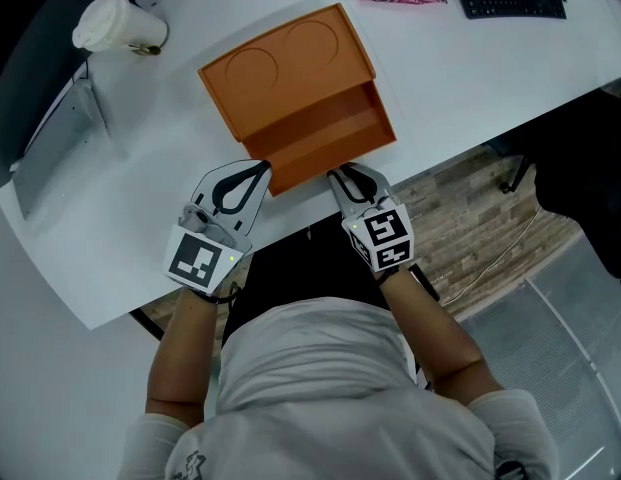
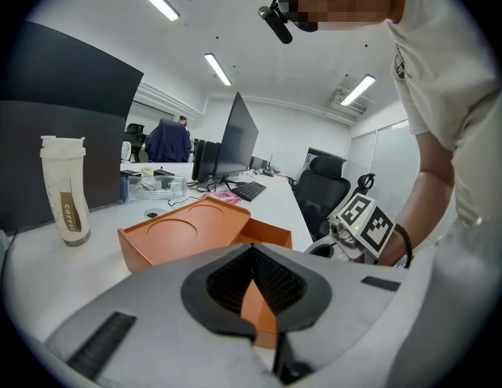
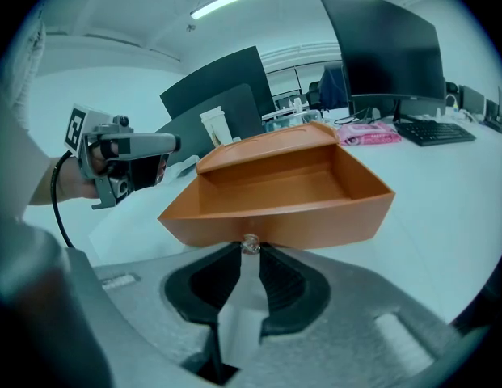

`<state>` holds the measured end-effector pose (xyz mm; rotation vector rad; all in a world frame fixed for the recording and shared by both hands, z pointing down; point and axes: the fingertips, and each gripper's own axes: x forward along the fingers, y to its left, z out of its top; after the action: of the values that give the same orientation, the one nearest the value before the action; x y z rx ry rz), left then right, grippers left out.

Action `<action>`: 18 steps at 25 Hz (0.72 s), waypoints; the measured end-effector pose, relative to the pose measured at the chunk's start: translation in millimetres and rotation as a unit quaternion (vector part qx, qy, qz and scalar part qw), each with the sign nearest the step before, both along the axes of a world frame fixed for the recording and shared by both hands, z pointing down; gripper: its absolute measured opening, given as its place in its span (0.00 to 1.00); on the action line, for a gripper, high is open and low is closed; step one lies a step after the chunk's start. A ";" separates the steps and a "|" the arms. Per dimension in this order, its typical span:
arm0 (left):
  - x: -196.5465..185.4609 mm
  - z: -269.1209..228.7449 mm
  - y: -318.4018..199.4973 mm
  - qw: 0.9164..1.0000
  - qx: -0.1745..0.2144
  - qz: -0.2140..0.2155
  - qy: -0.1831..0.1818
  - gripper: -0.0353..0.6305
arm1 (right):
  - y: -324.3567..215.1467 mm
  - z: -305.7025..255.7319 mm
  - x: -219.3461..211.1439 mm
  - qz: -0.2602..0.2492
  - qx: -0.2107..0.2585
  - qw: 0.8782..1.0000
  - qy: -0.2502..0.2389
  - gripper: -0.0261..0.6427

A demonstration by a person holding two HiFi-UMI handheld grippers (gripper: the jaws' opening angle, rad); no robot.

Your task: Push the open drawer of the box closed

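Jaws of the right gripper (image 3: pixel 249 255) pinch the knob (image 3: pixel 250 243) on the drawer (image 3: pixel 283 221) front, evidently to drive it home. Left gripper (image 1: pixel 261 171), tips together, sits at the box (image 1: pixel 280 68) corner, likely bracing it; the drawer stands well out.

Head view: table (image 1: pixel 140 178) seen steeply from above | gripper views: aimed low across it, close | shared: orange box (image 1: pixel 290 78)

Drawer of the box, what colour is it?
The drawer is orange, clearest in the right gripper view.
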<state>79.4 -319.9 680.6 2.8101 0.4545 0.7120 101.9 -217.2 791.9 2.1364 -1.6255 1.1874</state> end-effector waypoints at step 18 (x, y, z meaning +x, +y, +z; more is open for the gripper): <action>19.1 -9.2 -27.3 1.000 0.002 -0.028 0.000 0.05 | -47.7 -0.4 28.5 -0.036 0.006 0.999 -0.007 0.15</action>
<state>98.4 -347.1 671.4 2.8151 0.3731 0.7020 130.4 -264.9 791.5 2.0619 -1.7050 1.1762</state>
